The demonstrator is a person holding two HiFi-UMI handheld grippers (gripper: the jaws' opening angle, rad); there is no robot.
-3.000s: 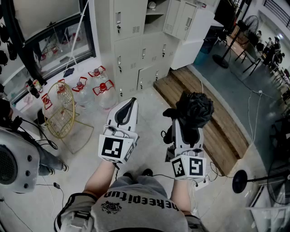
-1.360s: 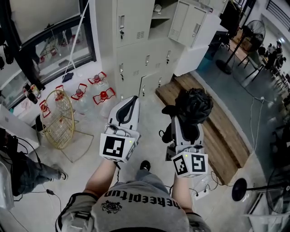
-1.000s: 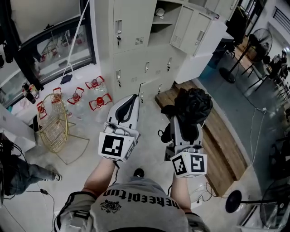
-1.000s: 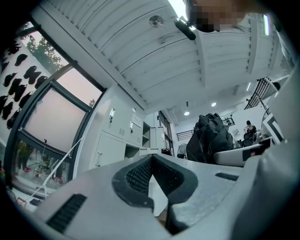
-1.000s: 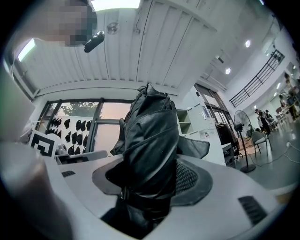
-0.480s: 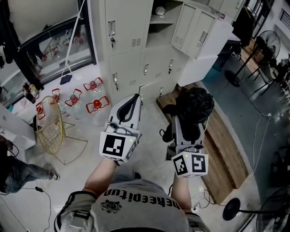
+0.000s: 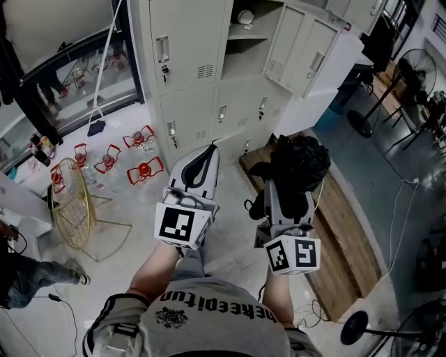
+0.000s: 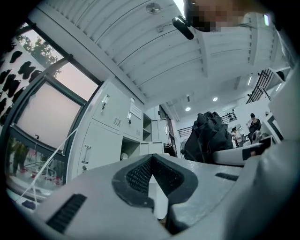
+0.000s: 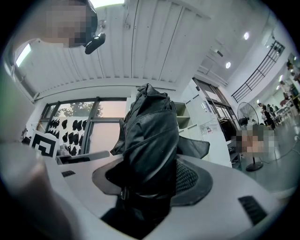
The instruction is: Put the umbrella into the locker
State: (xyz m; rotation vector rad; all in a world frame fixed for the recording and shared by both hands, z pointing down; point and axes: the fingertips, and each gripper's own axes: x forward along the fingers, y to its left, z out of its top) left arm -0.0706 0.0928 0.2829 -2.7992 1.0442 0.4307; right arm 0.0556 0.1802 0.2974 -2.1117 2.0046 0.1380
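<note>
Two grippers are held out side by side above the floor point(image 7: 233, 213), both pointing toward a bank of grey lockers. The right gripper point(image 7: 288, 190) is clamped on a folded black umbrella point(image 7: 301, 162). In the right gripper view the bundled umbrella point(image 9: 150, 136) fills the space between the ribbed pads and rises well past the tips, with a flap of fabric sticking out to one side. The left gripper point(image 7: 208, 150) carries nothing. In the left gripper view its jaws meet at the tips, leaving only a narrow wedge-shaped gap behind them. The two grippers are near each other but not touching.

Beyond them stands the locker bank point(image 7: 187, 66), well apart from the umbrella. One upper compartment point(image 7: 240, 35) is open, its door point(image 7: 306, 59) swung out to the right. A small round pale object point(image 7: 245, 15) sits on its upper shelf, too small to identify. The other doors in sight are shut.

Several clear water jugs with red handles point(image 7: 143, 169) stand on the floor at the foot of the lockers, to the left. Further left is a gold wire basket point(image 7: 70, 202). A low wooden platform point(image 7: 345, 216) runs along the floor below the right gripper, and a standing fan point(image 7: 411, 66) is near the far right edge.
</note>
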